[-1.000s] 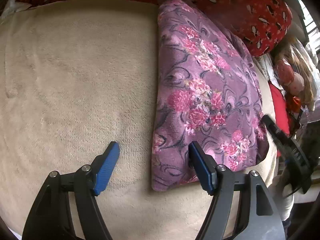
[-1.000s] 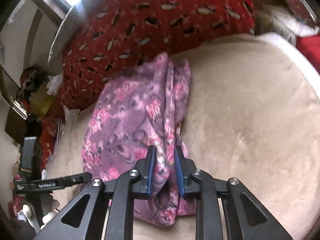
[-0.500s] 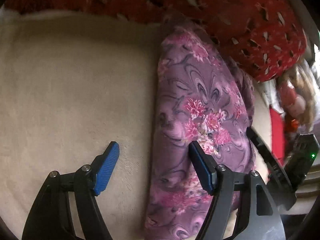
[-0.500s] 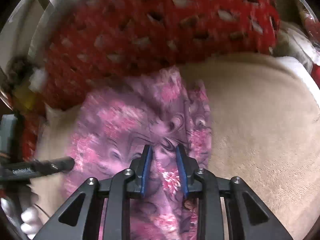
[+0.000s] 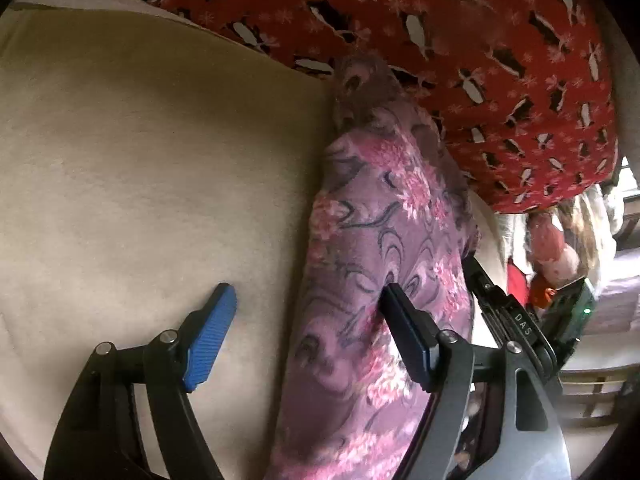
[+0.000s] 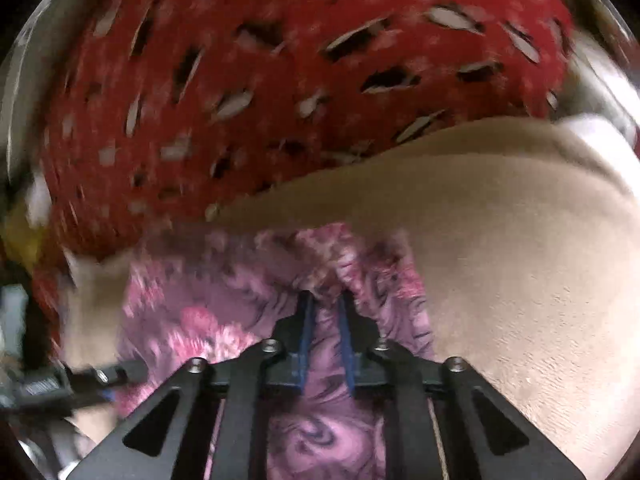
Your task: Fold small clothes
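1. Left wrist view: the left gripper (image 5: 308, 332) is spread wide and grasps nothing. The purple floral garment (image 5: 384, 264) lies along the beige blanket's (image 5: 140, 160) far edge, against the red pillow (image 5: 460, 60).
2. Right wrist view, blurred: the right gripper (image 6: 325, 300) seems clenched on a garment fold, mid-fold; next, lay it flat and let go.

The purple floral garment (image 5: 384, 264) is soft, matt fleecy cloth, lying on a beige blanket (image 5: 152, 168) of short, plush pile. Behind the garment, the red patterned cloth (image 5: 460, 60) looks thin and smooth; the left claw (image 5: 306, 332) is matt black plastic with ribbed blue pads (image 5: 210, 336) and shiny metal screws.
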{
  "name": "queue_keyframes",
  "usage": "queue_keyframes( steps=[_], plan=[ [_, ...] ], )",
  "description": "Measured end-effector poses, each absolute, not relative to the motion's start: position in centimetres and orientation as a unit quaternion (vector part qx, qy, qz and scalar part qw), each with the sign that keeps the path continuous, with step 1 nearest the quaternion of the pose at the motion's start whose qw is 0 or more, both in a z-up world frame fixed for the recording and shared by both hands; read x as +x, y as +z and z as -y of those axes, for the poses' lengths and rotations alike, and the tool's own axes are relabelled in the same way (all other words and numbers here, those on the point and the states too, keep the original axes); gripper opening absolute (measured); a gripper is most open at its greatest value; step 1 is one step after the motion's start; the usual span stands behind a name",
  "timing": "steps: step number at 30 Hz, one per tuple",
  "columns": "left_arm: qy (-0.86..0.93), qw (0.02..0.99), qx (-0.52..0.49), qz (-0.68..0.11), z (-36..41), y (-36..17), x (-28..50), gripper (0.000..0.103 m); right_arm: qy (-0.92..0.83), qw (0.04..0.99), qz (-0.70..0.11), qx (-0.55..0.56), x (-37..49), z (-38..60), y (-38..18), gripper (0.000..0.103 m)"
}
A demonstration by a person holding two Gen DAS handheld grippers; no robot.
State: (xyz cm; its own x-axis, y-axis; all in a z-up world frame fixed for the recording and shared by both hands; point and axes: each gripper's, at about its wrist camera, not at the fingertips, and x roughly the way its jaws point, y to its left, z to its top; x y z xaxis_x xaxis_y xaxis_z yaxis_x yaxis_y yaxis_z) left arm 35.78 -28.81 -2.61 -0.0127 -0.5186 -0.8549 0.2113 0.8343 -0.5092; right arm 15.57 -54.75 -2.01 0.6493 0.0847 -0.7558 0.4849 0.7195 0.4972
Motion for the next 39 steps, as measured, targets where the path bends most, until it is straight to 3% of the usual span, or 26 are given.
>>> queue_keyframes(
  steps=[1, 4, 7, 8, 16, 21, 22, 23, 24, 25, 27, 34, 39],
  plan=[
    [-0.266, 0.69, -0.12, -0.662, 28.2, -2.4, 35.8, 0.076, -0.12, 0.837, -0.393, 0.36, 14.9, 55.2, -1.8, 0.007],
    [-0.274, 0.684, -0.134, -0.662, 26.6, -2.1, 35.4, 0.076, -0.137, 0.838, -0.374, 0.373, 11.7, 56.6, -1.3, 0.036],
    [-0.288, 0.665, -0.164, -0.669, 26.4, -2.6, 34.6, 0.076, -0.107, 0.836, -0.351, 0.408, 8.3, 57.4, -1.8, 0.043],
    [-0.293, 0.66, -0.168, -0.672, 26.4, -2.8, 34.1, 0.076, -0.094, 0.831, -0.349, 0.423, 7.7, 57.4, -2.2, 0.051],
    [-0.314, 0.654, -0.141, -0.674, 29.0, -3.0, 30.5, 0.079, -0.01, 0.818, -0.337, 0.466, 5.7, 54.8, -4.5, 0.059],
    [-0.314, 0.641, -0.156, -0.683, 29.7, -2.8, 30.6, 0.08, 0.006, 0.825, -0.364, 0.432, 8.5, 53.3, -4.0, 0.059],
    [-0.31, 0.647, -0.149, -0.68, 30.2, -2.5, 30.5, 0.079, -0.004, 0.832, -0.367, 0.416, 8.8, 52.9, -3.7, 0.055],
    [-0.307, 0.655, -0.139, -0.677, 30.3, -2.3, 30.3, 0.068, -0.011, 0.84, -0.371, 0.397, 9.1, 52.5, -3.2, 0.047],
    [-0.296, 0.67, -0.116, -0.67, 30.5, -2.1, 30.0, 0.049, -0.012, 0.849, -0.372, 0.374, 9.2, 51.9, -2.6, 0.041],
    [-0.293, 0.679, -0.098, -0.666, 30.5, -1.9, 29.8, 0.043, -0.016, 0.86, -0.372, 0.348, 9.3, 51.3, -1.9, 0.034],
    [-0.293, 0.692, -0.085, -0.654, 30.2, -1.3, 29.3, 0.029, -0.027, 0.872, -0.376, 0.311, 9.1, 50.3, -0.9, 0.031],
    [-0.301, 0.728, -0.067, -0.613, 28.2, 2.7, 26.8, 0.025, -0.041, 0.902, -0.349, 0.252, 7.2, 47.2, 3.7, 0.027],
    [-0.304, 0.741, -0.069, -0.595, 24.5, 5.2, 24.2, 0.025, -0.003, 0.906, -0.326, 0.271, 4.0, 44.5, 6.1, 0.027]
  ],
)
